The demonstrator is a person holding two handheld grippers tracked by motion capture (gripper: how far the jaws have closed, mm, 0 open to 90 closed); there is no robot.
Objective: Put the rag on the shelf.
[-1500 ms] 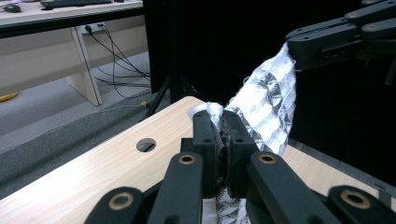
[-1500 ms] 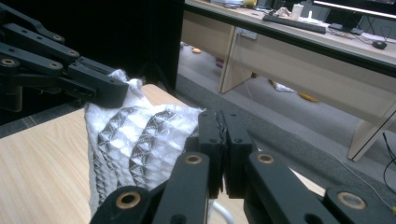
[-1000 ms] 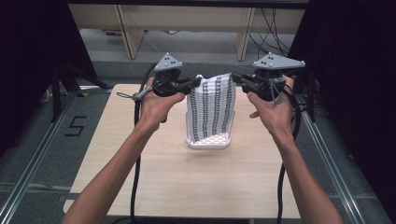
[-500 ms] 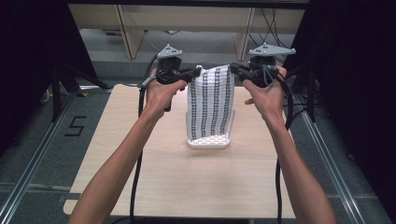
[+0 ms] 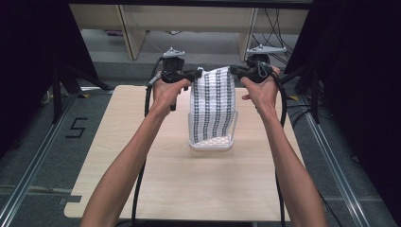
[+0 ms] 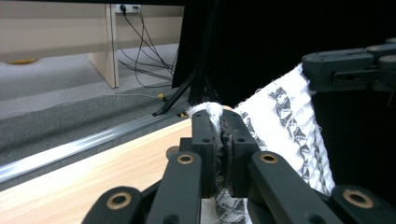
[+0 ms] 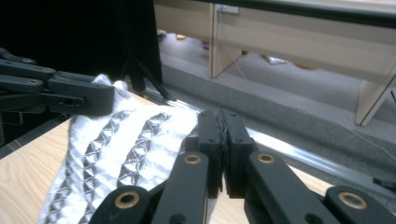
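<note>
Both grippers, left gripper (image 5: 197, 74) and right gripper (image 5: 232, 71), clench the cloth (image 5: 213, 106); if you pull them unevenly, a corner may slip.

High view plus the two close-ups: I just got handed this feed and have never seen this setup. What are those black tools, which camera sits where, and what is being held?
There is no robot arm. A person stands at a wooden table and holds a hand-operated two-jaw tool in each hand: the left gripper and the right gripper.

The high view comes from a fixed camera above the person, looking down on the table. The other two pictures come from cameras riding on each gripper, looking along its black jaws.

Both grippers are shut on the top corners of a white cloth with dark patterned stripes, holding it up spread between them. Its lower end rests on the table. In the left gripper view the cloth is pinched between the jaws, with the right gripper farther off.
</note>
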